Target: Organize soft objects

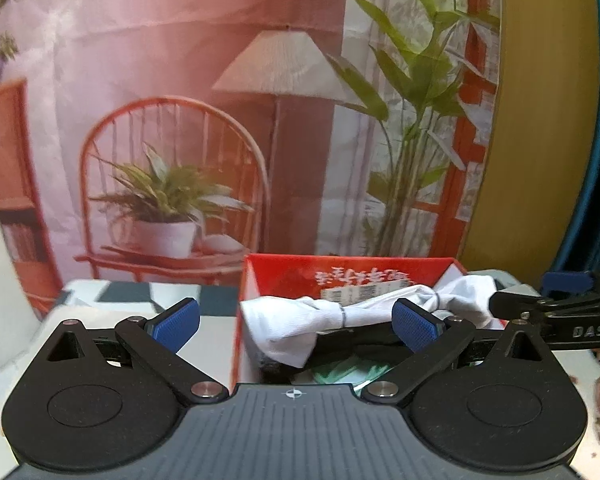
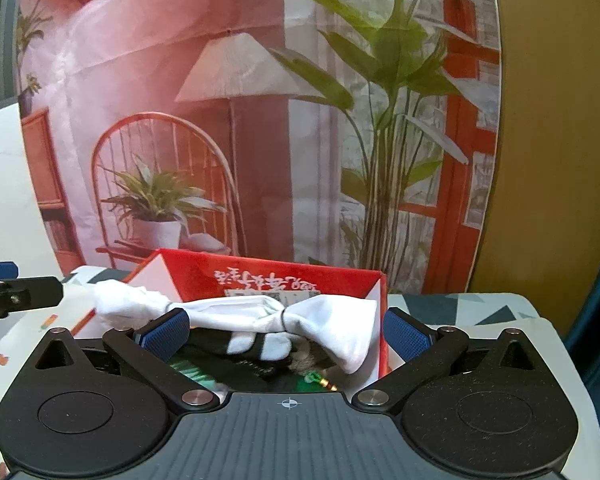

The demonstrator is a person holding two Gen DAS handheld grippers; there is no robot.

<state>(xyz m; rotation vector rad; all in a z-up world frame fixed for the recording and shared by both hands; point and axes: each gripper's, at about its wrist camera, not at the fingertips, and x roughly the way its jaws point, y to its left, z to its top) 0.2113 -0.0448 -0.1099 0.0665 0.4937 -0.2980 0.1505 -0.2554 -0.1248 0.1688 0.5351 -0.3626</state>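
I log: sock bundle point(image 2: 328, 312), white ribbed knit cloth, matt, cinched by thin dark bands. Box point(image 2: 284, 276), red printed card, slightly glossy. Left gripper point(image 1: 296, 322) and right gripper point(image 2: 286, 330): matt black plastic arms, metal pivot pins, blue textured pads point(image 2: 168, 332). Far backdrop point(image 1: 204, 128), creased printed cloth.

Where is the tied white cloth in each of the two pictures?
Left wrist view: the white cloth lies across the red box, centre-right.
Right wrist view: the white cloth spans the red box, centre.
Shared landmark: the printed lamp behind.
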